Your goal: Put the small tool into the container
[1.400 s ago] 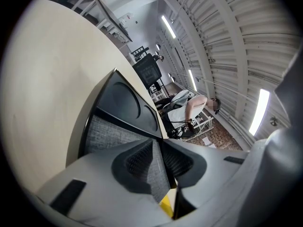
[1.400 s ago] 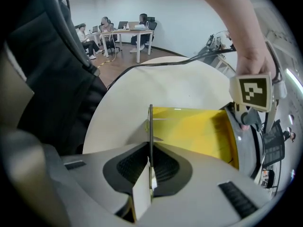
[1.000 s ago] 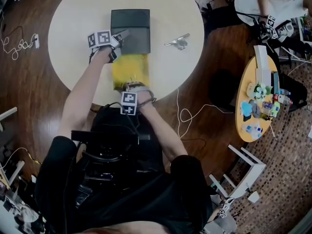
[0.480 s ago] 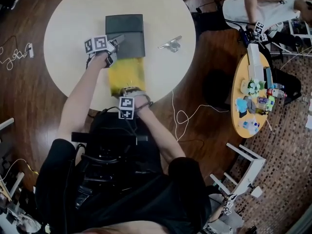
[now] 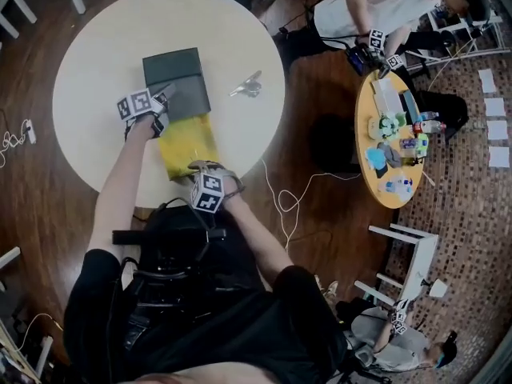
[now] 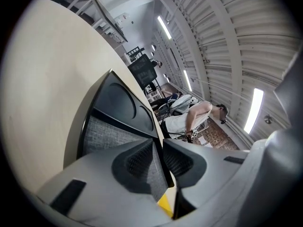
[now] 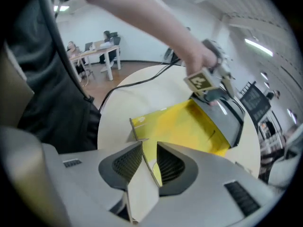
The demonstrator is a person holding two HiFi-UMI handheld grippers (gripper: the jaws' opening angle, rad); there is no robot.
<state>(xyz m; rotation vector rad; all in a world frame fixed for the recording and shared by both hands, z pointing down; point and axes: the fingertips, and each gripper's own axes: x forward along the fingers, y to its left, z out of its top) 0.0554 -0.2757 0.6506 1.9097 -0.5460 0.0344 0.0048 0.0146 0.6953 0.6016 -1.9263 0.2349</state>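
A dark grey box (image 5: pixel 180 78) lies on the round white table (image 5: pixel 96 38), with a yellow box (image 5: pixel 186 141) sticking out of its near side. My left gripper (image 5: pixel 164 98) is shut on the grey box's thin wall (image 6: pixel 118 108), which runs between the left gripper's (image 6: pixel 158 145) pads. My right gripper (image 5: pixel 198 165) hangs over the yellow box's near end. Its jaws have just been opening, and a loose end flap (image 7: pixel 142 183) of the yellow box (image 7: pixel 189 126) stands in the right gripper's (image 7: pixel 149 148) gap unpinched. The small silver tool (image 5: pixel 246 85) lies on the table to the right of the grey box.
A cable (image 5: pixel 288 190) trails off the table's near right edge onto the wooden floor. To the right stands an orange round table (image 5: pixel 376 174) with several toys, a seated person (image 5: pixel 360 6) behind it, and a white stool (image 5: pixel 408 254).
My right gripper has rolled and lifted a little at the yellow box's near end, and its jaws stand wider. The left gripper keeps its hold on the grey box.
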